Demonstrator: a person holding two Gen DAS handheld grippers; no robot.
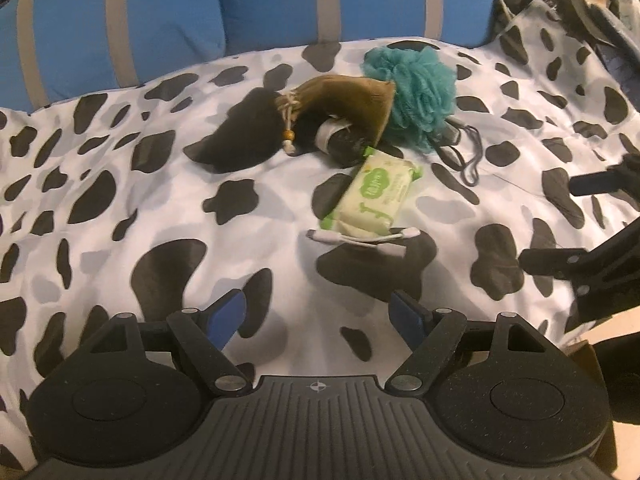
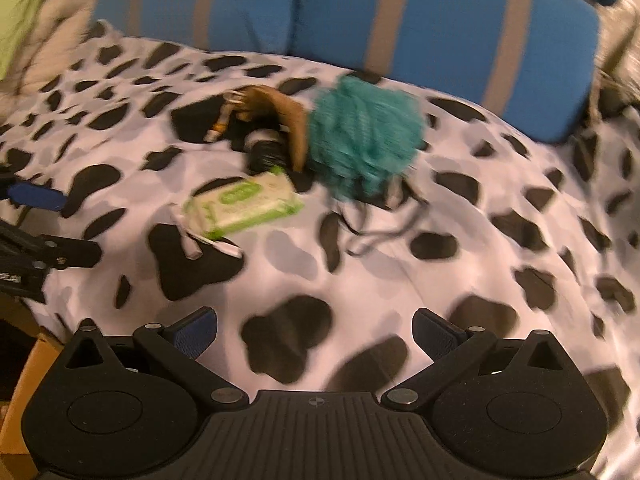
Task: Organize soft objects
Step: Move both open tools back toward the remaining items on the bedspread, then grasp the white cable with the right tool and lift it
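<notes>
Here the soft rectangular green-and-white wipes pack (image 1: pixel 375 197) lies with its long axis slanting toward the bedspread's (image 1: pixel 160 208) pillow edge, beside the frilly teal mesh pouf (image 1: pixel 416 96), while both grippers (image 1: pixel 318 316) (image 2: pixel 316 332) gape wide, holding nothing.

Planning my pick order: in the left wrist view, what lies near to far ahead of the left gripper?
left gripper → white cable → wipes pack → brown drawstring pouch → blue striped cushion.

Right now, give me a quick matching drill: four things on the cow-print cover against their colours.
Things:
1. bath pouf
2. wipes pack
3. drawstring pouch
4. charging cable

Colours:
A. white
B. brown
C. teal
D. pale with green trim

Pairs: 1-C, 2-D, 3-B, 4-A
</notes>
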